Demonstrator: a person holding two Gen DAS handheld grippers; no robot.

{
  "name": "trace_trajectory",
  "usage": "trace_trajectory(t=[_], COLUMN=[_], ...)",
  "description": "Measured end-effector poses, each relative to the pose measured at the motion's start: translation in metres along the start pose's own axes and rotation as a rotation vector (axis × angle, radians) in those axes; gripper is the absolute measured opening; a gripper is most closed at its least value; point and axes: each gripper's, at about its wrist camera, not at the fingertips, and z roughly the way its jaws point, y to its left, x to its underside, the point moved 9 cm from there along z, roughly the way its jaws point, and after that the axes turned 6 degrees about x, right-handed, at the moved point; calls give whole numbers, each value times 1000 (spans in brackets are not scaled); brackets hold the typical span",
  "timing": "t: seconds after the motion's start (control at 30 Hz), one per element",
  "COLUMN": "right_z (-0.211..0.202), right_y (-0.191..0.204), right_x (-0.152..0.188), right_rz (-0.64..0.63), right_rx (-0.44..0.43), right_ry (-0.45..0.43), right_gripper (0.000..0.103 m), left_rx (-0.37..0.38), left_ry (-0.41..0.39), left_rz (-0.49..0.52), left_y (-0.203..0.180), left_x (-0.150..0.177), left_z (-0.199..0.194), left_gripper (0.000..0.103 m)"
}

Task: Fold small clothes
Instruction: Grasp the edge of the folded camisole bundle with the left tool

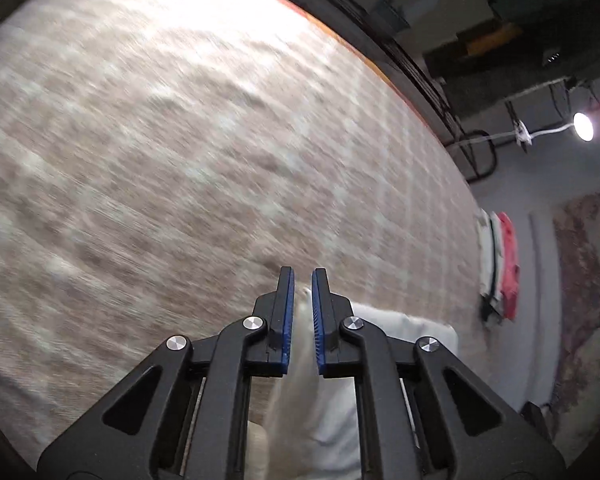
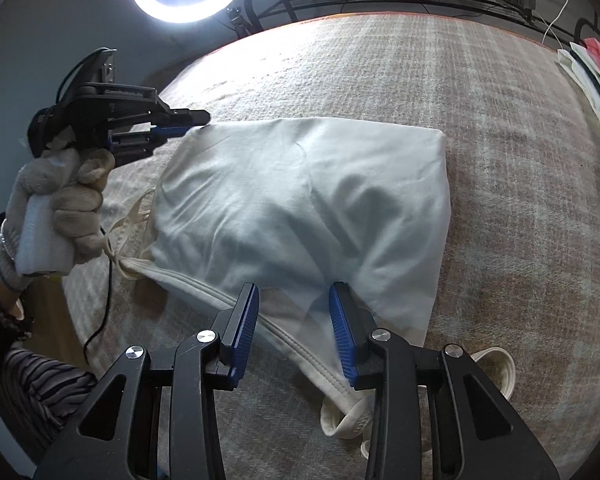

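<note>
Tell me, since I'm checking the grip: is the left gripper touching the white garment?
Touching. The left wrist view shows the white garment pinched between the left gripper's nearly closed pads.

A cream-white garment lay on a beige-and-white plaid blanket. The grippers' pads were blue, their arms black. A folded coral-red piece topped the pile.

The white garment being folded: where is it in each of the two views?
Left wrist: white garment at bottom centre, between and behind the left gripper fingers.
Right wrist: it fills the centre.
Shared landmark: the stack of folded clothes at right.
</note>
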Motion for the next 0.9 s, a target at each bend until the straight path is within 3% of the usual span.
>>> trace_trajectory(t=[0.1,0.23,0.27,0.3,0.37,0.47,0.6,0.73,0.9], right_z=[-2,-15,-19,-25,-31,-36,-31,-23,-13], right_y=[1,-7,-11,-18,-31,-50,-70,-77,-84], right_x=[0,-3,-5,-7,-9,-12,-11,-9,-8], right_rz=[-3,20,34,57,96,170,256,284,326], right_rx=[1,-14,-20,-27,-35,-59,-75,-74,-85], right_ry=[3,-24,-37,-52,-67,-74,-55,-29,-12], right_gripper=[34,34,34,35,36,37,37,37,38], left_rx=[-29,-18,-1,2,9,3,-60,-52,-74], left_ry=[-60,-39,-16,0,7,47,88,150,162], left_rz=[43,84,85,85,89,109,123,128,188], left_y=[-2,-8,-9,-7,-7,-3,5,6,1], left_x=[-8,6,15,22,32,50,67,83,90], left_z=[-19,-37,-40,-42,-45,-43,-36,-24,-16], left_gripper=[7,8,18,38,53,53,53,54,53])
